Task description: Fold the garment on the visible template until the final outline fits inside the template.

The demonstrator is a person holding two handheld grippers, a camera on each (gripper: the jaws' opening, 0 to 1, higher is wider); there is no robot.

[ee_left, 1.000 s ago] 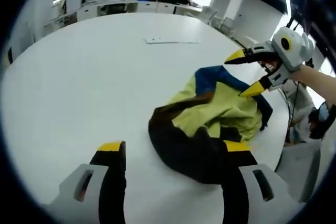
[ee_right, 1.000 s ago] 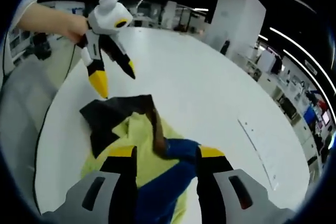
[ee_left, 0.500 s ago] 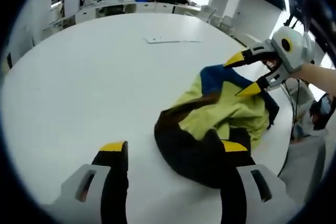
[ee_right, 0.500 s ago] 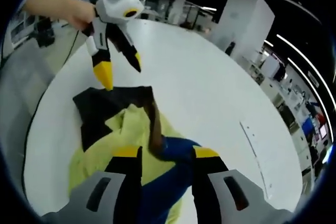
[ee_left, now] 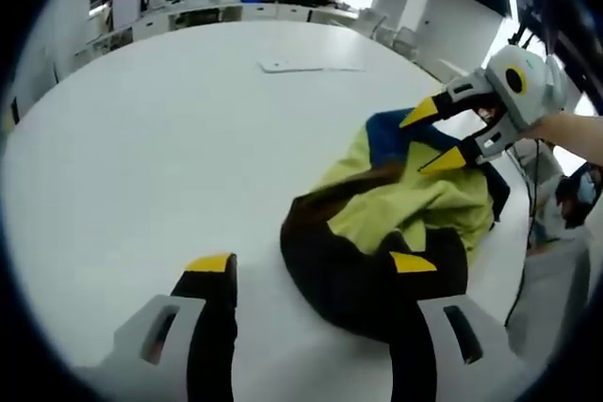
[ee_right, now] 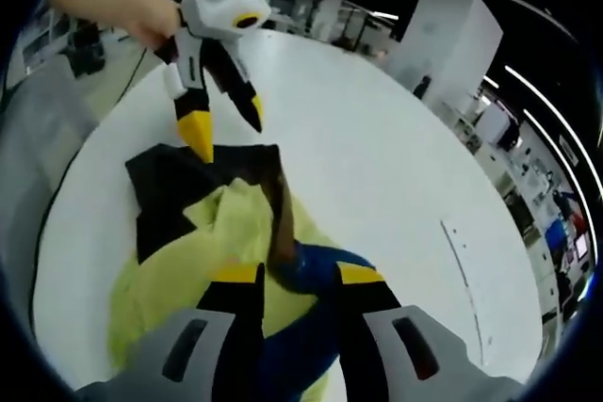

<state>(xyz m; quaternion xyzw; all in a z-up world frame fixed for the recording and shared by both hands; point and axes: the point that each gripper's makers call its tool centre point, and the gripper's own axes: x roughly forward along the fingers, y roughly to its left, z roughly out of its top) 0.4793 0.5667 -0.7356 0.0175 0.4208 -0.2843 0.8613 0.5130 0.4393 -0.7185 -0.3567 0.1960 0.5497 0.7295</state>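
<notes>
White table (ee_left: pixel 141 138), background desks (ee_left: pixel 217 8), white pillar (ee_right: pixel 438 30).

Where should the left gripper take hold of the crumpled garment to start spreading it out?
Probably at the black edge of the garment nearest the left gripper, coming in low along the table from the bare side. That black part lies at the heap's rim with open tabletop beside it, so one of the fingers could slide under. The right gripper hovers over the blue end.

crumpled garment (ee_right: pixel 203 233) on table (ee_right: pixel 377 176) — both grippers spread
</notes>
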